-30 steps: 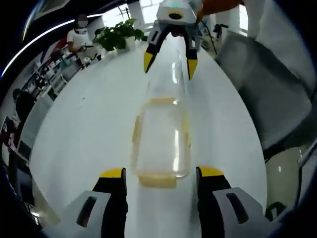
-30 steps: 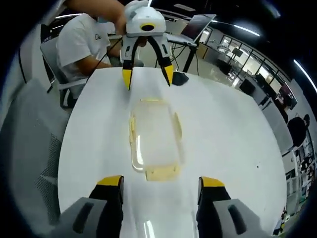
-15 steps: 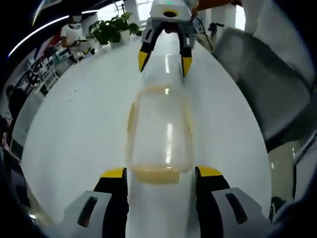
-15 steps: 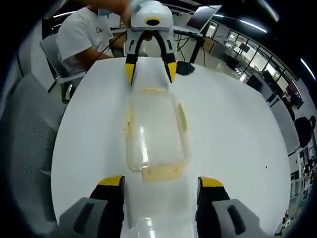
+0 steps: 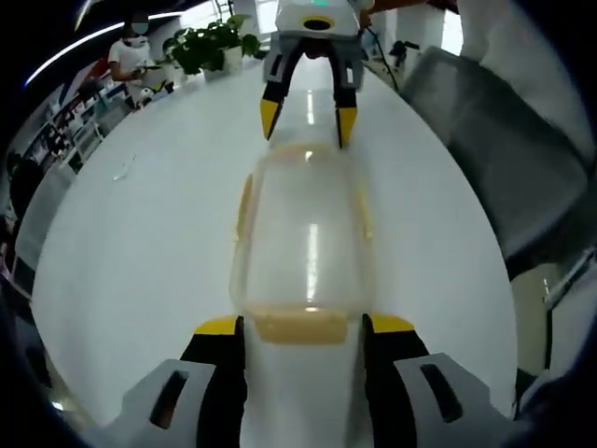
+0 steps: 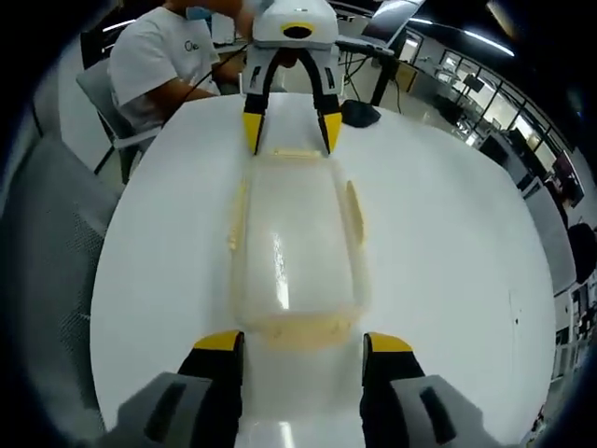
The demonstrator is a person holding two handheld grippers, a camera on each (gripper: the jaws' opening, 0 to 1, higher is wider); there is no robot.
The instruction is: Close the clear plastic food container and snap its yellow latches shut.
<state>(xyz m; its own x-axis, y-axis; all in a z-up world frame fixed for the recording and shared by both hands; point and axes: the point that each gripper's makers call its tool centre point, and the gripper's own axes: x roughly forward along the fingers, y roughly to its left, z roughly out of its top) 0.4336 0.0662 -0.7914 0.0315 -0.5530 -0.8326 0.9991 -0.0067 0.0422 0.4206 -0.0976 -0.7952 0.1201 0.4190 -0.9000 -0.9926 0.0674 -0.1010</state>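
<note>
Here we see clear container (image 5: 303, 238) lengthwise on white counter (image 5: 140, 243), lid on.

Left gripper (image 5: 302, 327) apart, yellow tips flanking near yellow end latch (image 5: 300, 327) at 6 o'clock.

Right gripper (image 6: 298, 343) apart too, straddling opposite end latch (image 6: 297, 329).

Side latches (image 6: 354, 207) lie flared out from lid edges.

Counter bare at 3 and 9 o'clock of container.

Grey chair (image 5: 504, 159) beyond counter edge.

Potted plant (image 5: 207, 42) at 11 o'clock.
</note>
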